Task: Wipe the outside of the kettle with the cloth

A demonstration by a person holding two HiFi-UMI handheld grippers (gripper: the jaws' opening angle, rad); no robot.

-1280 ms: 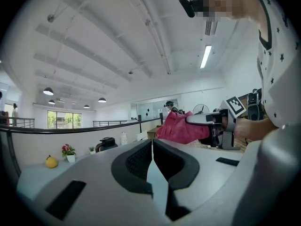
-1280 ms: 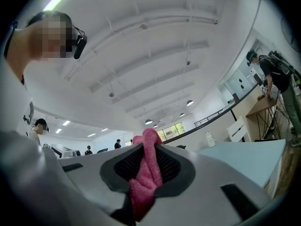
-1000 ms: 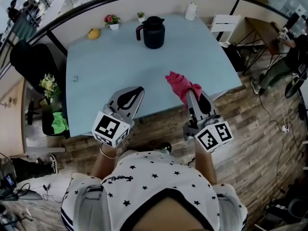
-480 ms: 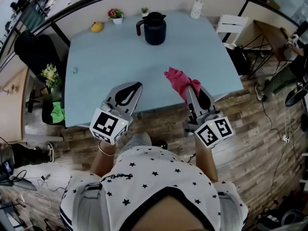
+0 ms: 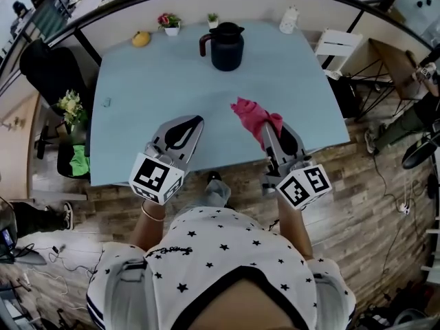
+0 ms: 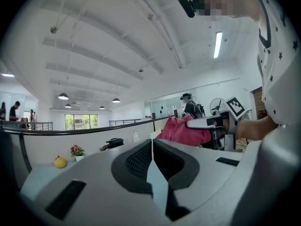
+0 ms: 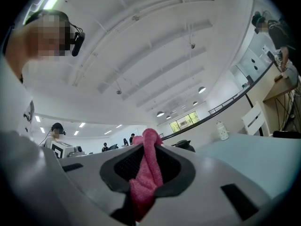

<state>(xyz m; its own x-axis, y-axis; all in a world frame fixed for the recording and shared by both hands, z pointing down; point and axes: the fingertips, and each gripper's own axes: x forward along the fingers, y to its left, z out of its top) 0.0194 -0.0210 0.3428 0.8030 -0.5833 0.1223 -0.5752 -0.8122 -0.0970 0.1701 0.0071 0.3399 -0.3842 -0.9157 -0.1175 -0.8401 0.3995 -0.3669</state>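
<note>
A dark kettle (image 5: 227, 47) with a handle on its left stands upright at the far side of the light blue table (image 5: 151, 88). My right gripper (image 5: 265, 126) is shut on a pink cloth (image 5: 253, 113), held above the table's front edge, well short of the kettle. In the right gripper view the cloth (image 7: 148, 168) bunches between the pads, and the kettle (image 7: 184, 145) shows small beyond it. My left gripper (image 5: 196, 123) hovers at the front edge, shut with nothing in it. The left gripper view shows its closed tips (image 6: 152, 144), the distant kettle (image 6: 112, 142) and the cloth (image 6: 181, 131).
Along the table's far edge sit a yellow fruit (image 5: 141, 39), a flower pot (image 5: 168, 23), a small plant (image 5: 214, 20) and a white bottle (image 5: 289, 20). A black chair (image 5: 45, 71) stands at the left, a white stool (image 5: 340, 45) at the right.
The head view has shifted a little. Both grippers stay near the table's front edge, the right one still shut on the cloth. The kettle has not moved.
</note>
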